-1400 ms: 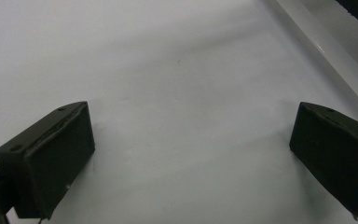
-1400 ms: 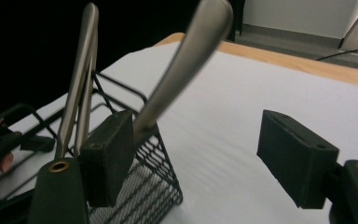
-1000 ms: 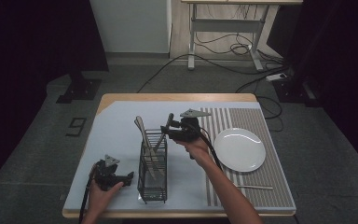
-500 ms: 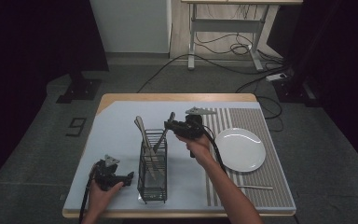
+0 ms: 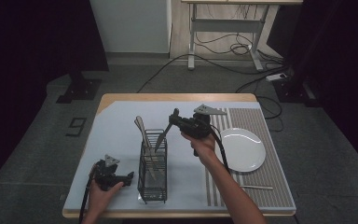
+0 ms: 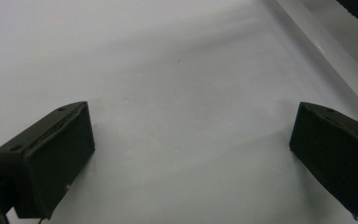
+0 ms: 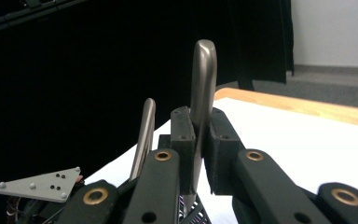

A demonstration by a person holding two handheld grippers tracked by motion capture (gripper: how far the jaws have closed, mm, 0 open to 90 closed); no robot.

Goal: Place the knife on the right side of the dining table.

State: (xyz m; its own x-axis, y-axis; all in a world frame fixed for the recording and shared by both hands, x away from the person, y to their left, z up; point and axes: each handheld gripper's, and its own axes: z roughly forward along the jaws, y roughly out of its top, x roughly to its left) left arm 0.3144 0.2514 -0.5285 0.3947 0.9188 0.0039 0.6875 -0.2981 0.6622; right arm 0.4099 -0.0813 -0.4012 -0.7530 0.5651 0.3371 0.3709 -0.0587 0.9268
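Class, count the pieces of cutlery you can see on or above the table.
3: a knife in the right gripper above the rack, a utensil standing in the rack, and one lying below the plate. Others may be hidden.

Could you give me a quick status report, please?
Right gripper shut on knife, blade over wire caddy. Left gripper open, on mat. Nothing blocking.

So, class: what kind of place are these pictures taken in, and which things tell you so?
Probably a lab or recording room, not a kitchen: dark curtains, loose cables on the floor, and a staged table with a plate and a wire cutlery rack.
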